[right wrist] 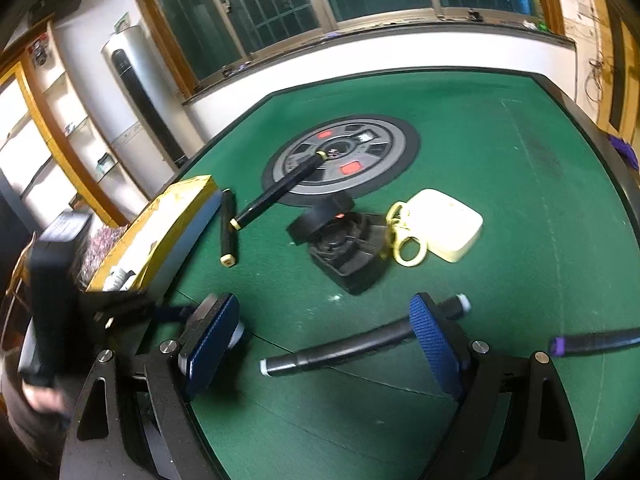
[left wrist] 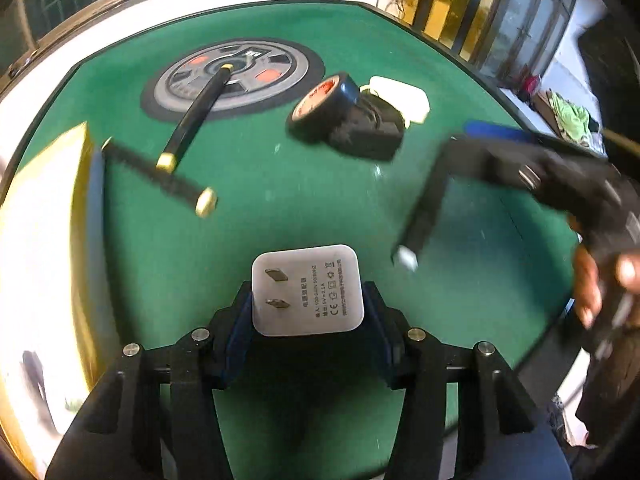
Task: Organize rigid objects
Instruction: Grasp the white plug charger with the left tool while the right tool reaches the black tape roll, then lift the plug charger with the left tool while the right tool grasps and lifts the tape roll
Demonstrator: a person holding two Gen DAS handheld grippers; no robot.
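My left gripper (left wrist: pixel 307 308) is shut on a white plug adapter (left wrist: pixel 307 290), held above the green table (left wrist: pixel 280 200). My right gripper (right wrist: pixel 320 336) is open and empty, low over a black marker with white ends (right wrist: pixel 352 344); it shows blurred in the left wrist view (left wrist: pixel 424 216). Two black pens with gold ends lie near a yellow box (right wrist: pixel 160 232): one (right wrist: pixel 228 228) beside it, one (right wrist: pixel 280 190) reaching onto the round grey disc (right wrist: pixel 340 156). A black tape roll (right wrist: pixel 320 216), a black holder (right wrist: pixel 348 256) and a cream case (right wrist: pixel 448 224) sit mid-table.
A purple-tipped black marker (right wrist: pixel 596 342) lies at the right. The yellow box also shows at the left edge of the left wrist view (left wrist: pixel 48 240). Windows and shelves stand beyond the table's far and left edges.
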